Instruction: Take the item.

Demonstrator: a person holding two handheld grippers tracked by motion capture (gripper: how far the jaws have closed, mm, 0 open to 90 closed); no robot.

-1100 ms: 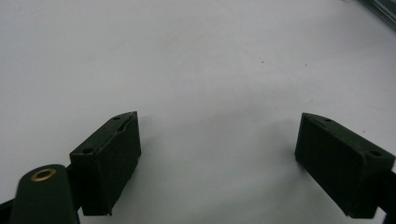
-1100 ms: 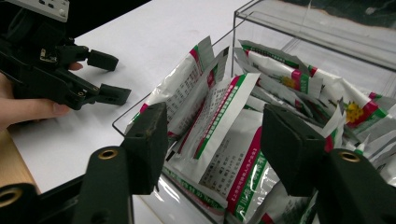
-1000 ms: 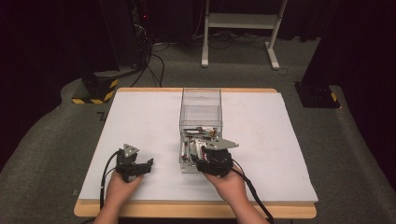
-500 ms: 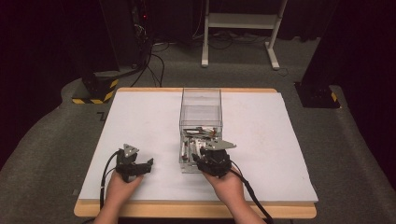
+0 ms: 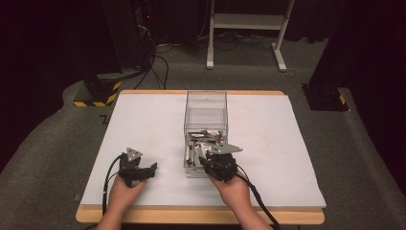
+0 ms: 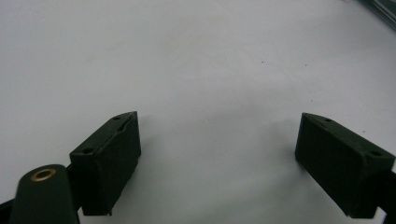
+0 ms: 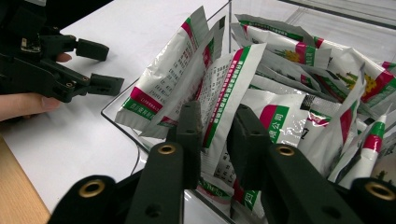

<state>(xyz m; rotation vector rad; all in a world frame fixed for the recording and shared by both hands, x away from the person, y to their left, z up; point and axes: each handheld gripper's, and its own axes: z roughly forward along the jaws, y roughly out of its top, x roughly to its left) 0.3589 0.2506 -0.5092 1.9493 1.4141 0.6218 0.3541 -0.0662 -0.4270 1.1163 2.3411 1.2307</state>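
Right gripper (image 7: 215, 135) is at the near end of the clear box (image 5: 206, 103), and its two black jaws are closed on the edge of one white packet (image 7: 224, 88), which stands up between them among the other packets (image 7: 322, 74) in the box. This looks like the picking step: the packet is caught, but it is not yet lifted out of the pile. In the high view the right hand (image 5: 234, 189) holds this gripper (image 5: 214, 164) over the near wall of the box. To the left, the left gripper (image 5: 146, 170) rests low on the white table (image 5: 143, 124), well apart from the box, with its jaws wide open and nothing between them. I think the next move needs a straight, slow lift, so that the neighbour packets leaning against the caught one do not come out with it. Farther away, the back part of the box looks empty of packets.
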